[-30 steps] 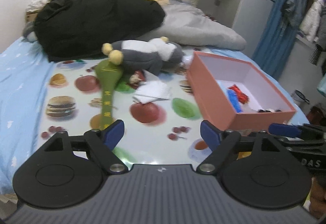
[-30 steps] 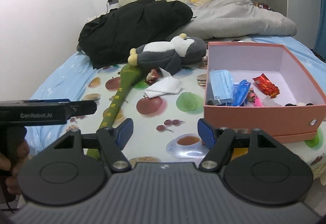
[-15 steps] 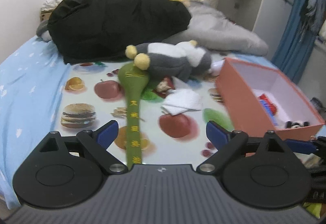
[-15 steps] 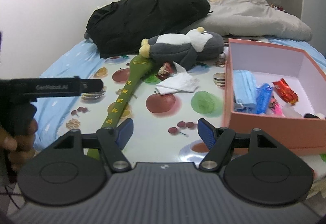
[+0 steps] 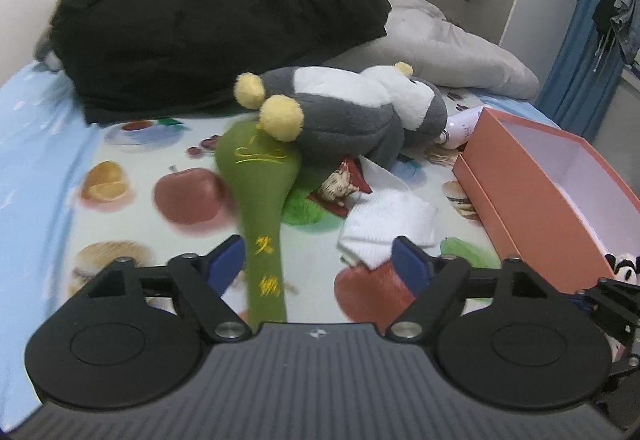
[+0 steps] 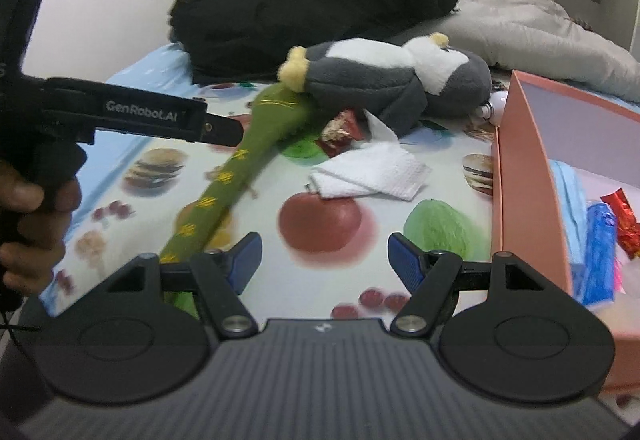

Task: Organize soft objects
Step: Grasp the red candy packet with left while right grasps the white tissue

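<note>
A grey and white plush penguin (image 5: 352,107) (image 6: 384,79) with yellow feet lies on the fruit-print mat. Its feet rest on the head of a long green fabric stick (image 5: 260,207) (image 6: 236,179). A folded white cloth (image 5: 388,228) (image 6: 372,171) lies in front of the penguin. My left gripper (image 5: 320,264) is open, low over the mat, with the green stick's handle between its fingers. My right gripper (image 6: 322,260) is open and empty over the mat, left of the pink box (image 6: 524,175) (image 5: 536,199).
The pink box holds a blue mask (image 6: 568,195) and snack packets (image 6: 624,220). A snack wrapper (image 5: 340,187) lies under the penguin, a white bottle (image 5: 460,127) behind it. A black coat (image 5: 216,15) and a grey duvet (image 5: 448,55) lie at the back.
Both grippers have moved forward and left, closer to the penguin and green stick. The left gripper now straddles the stick's handle. Both stay open.
</note>
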`<state>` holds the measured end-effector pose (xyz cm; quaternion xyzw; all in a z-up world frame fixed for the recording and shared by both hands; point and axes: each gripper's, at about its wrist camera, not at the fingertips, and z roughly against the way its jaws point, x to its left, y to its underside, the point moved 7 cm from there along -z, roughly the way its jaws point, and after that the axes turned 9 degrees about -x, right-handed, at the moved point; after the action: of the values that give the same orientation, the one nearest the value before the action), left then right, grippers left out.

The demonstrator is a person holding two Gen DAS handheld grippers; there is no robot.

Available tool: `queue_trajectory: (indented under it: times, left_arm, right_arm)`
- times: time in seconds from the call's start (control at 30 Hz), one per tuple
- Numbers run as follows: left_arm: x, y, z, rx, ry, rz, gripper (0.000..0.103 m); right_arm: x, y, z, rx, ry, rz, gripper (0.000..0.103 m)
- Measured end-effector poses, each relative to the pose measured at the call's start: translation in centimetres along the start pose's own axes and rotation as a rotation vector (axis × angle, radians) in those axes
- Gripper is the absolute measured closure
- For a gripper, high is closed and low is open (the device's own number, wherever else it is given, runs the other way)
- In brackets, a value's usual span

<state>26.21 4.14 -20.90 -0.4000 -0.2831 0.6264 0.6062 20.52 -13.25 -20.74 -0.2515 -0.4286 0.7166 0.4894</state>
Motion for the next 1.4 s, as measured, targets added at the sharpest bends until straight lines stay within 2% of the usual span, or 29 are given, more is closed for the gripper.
queue_trajectory:
  times: [0.17,0.47,0.6,0.77,0.87,0.9,0.97,1.07,1.13,1.17,1.23,1.27,1.33,1.4]
  left_arm:
    - [0.1,-0.7,-5.3,0.033,0.052,0.015,0.030]
    - [-0.7,-1.7,-12.6,0.085,0.142,-0.024,0.030]
    - [-1.6,-1.9,-14.7,0.090,0.166,-0.050,0.030]
    - [-2.1,-1.5,-17.1,0.120,0.175,-0.067,0.030]
    - [-2.3,-1.3,-18.0,0.125,0.176,-0.080,0.030]
    - [-2.4,-1.2,-18.2,0.123,0.173,-0.086,0.031]
    - [-2.6,-1.2,-18.5,0.117,0.163,-0.110,0.040]
    - [-2.7,-1.1,-18.7,0.120,0.160,-0.121,0.048]
    - [-2.6,-1.0,-18.6,0.123,0.152,-0.127,0.055]
    - [-2.6,-1.0,-18.5,0.124,0.151,-0.124,0.056]
    - [-2.6,-1.0,-18.3,0.126,0.153,-0.112,0.057]
    - [-2.6,-1.0,-18.1,0.125,0.152,-0.111,0.057]
    - [-2.7,-0.9,-17.7,0.123,0.137,-0.115,0.058]
    - [-2.7,-0.7,-17.0,0.120,0.129,-0.113,0.058]
  right_arm:
    - [-1.3,-0.6,-4.5,0.016,0.006,-0.040,0.031]
    - [-3.2,-1.9,-11.3,-0.003,0.047,-0.072,0.031]
    - [-4.2,-2.1,-13.5,-0.014,0.066,-0.082,0.031]
    - [-4.9,-1.2,-15.6,0.022,0.065,-0.070,0.031]
    - [-4.8,-1.0,-15.8,0.009,0.052,-0.062,0.026]
    - [-4.8,-0.9,-15.8,0.005,0.045,-0.065,0.024]
    - [-4.8,-0.9,-15.8,0.005,0.037,-0.063,0.025]
    - [-4.4,-1.0,-15.8,0.007,0.014,-0.052,0.036]
    - [-4.1,-1.0,-15.7,0.009,0.000,-0.044,0.048]
    - [-3.9,-1.0,-15.6,0.010,-0.006,-0.040,0.052]
    - [-3.6,-1.0,-15.4,0.015,-0.016,-0.042,0.070]
    - [-3.6,-1.0,-15.2,0.019,-0.021,-0.046,0.073]
    - [-3.6,-1.0,-14.8,0.026,-0.008,-0.050,0.087]
    - [-3.8,-0.8,-14.1,0.032,-0.001,-0.060,0.089]
